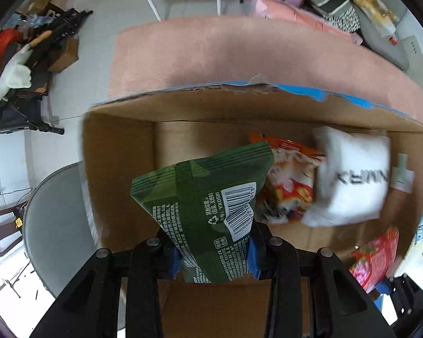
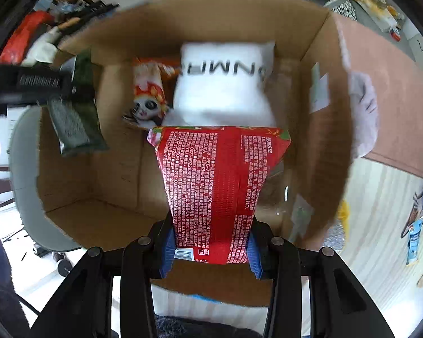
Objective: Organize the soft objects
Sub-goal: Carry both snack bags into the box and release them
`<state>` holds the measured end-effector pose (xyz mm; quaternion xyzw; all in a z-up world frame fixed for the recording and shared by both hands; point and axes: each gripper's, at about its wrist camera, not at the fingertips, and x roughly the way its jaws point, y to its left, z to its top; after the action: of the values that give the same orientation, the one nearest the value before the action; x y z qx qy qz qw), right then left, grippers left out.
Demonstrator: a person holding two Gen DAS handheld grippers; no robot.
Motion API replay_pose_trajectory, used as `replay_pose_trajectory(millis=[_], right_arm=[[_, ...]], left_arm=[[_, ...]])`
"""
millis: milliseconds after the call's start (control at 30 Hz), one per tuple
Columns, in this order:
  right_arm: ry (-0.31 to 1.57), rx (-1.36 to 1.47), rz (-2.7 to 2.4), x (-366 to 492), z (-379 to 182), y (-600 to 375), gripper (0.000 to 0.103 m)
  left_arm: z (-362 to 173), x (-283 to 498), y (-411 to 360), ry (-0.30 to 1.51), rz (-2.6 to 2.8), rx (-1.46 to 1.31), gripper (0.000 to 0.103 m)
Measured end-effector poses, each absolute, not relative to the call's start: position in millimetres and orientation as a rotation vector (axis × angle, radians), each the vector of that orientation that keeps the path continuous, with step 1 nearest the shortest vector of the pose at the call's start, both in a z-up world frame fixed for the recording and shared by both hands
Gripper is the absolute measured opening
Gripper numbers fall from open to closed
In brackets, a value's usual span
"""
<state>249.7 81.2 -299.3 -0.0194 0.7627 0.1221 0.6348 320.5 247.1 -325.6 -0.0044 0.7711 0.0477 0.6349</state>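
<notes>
Cardboard walls filled both views as the open brown box [image 1: 121, 152] sat against a pink carpet [image 1: 239, 53], its far rim edged with torn blue tape. The left tool [image 1: 215, 256] was clenched on the lower end of a green snack packet [image 1: 206, 197], its blue pads pressed to either side of the wrapper, the barcode face turned up and the packet hanging over the box's interior. The right tool [image 2: 211, 249] gripped a red packet [image 2: 220, 186] covered in white print in the same way, held above the middle of the box [image 2: 104, 219]. Already lying on the box floor were a white soft pack [image 1: 352, 177] with dark lettering and, just beside it on its left, an orange-and-red packet [image 1: 287, 186] showing a cartoon face; the two appeared to touch, though motion blur softened their edges. In the right wrist view the white pack [image 2: 225, 84] lay toward the far wall with the cartoon packet [image 2: 149, 95] at its side, while the left tool [image 2: 33, 84] and its green packet [image 2: 76, 124] appeared at the box's left wall. A grey round chair seat [image 1: 56, 225] stood beside the box, and clutter lined the pale floor [image 1: 98, 5] beyond the carpet. Small blue-and-white packets [image 2: 414, 236] lay on a pale wood-patterned floor to the right.
</notes>
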Motion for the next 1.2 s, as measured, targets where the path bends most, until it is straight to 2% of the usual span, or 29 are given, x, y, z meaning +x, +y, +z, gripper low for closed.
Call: replay_pose_trajectory(millis=[267, 333, 367, 400, 433, 467, 533, 667, 700, 733, 767, 900, 1200], right_arm=[[1.809, -0.098, 0.232, 248, -336, 88, 0.044], [1.844, -0.117, 0.229, 249, -346, 93, 0.046], [1.86, -0.115, 0.224, 251, -350, 95, 0.05], [1.866, -0.115, 0.226, 252, -351, 95, 0.056], [1.868, -0.112, 0.225, 252, -351, 95, 0.07], [1.866, -0.096, 0.224, 252, -349, 93, 0.078], [1.854, -0.083, 0.232, 253, -342, 93, 0.078], [1.822, -0.078, 0.222, 256, -322, 89, 0.081], [1.812, -0.075, 0.218, 257, -315, 87, 0.084], [1.797, -0.071, 0.212, 258, -308, 85, 0.095], [1.782, -0.068, 0.211, 261, -302, 85, 0.103], [1.714, -0.069, 0.195, 259, -277, 78, 0.103], [1.564, -0.071, 0.188, 227, -221, 67, 0.103]], left_arm=[[-356, 334, 240, 1.821, 0.082, 0.031, 0.035], [-355, 334, 240, 1.835, 0.089, 0.017, 0.04], [-353, 333, 241, 1.835, 0.095, -0.003, 0.042], [-350, 333, 241, 1.836, 0.093, -0.018, 0.046], [-346, 332, 241, 1.834, 0.083, -0.039, 0.049], [-339, 331, 242, 1.825, 0.079, -0.058, 0.052], [-327, 329, 245, 1.802, 0.075, -0.078, 0.076], [-293, 318, 248, 1.741, 0.067, -0.101, 0.084], [-282, 311, 246, 1.725, 0.066, -0.099, 0.093], [-274, 307, 247, 1.707, 0.065, -0.102, 0.097], [-264, 300, 246, 1.686, 0.063, -0.097, 0.097], [-242, 275, 261, 1.618, 0.061, -0.095, 0.101], [-194, 202, 253, 1.494, 0.096, -0.081, 0.102]])
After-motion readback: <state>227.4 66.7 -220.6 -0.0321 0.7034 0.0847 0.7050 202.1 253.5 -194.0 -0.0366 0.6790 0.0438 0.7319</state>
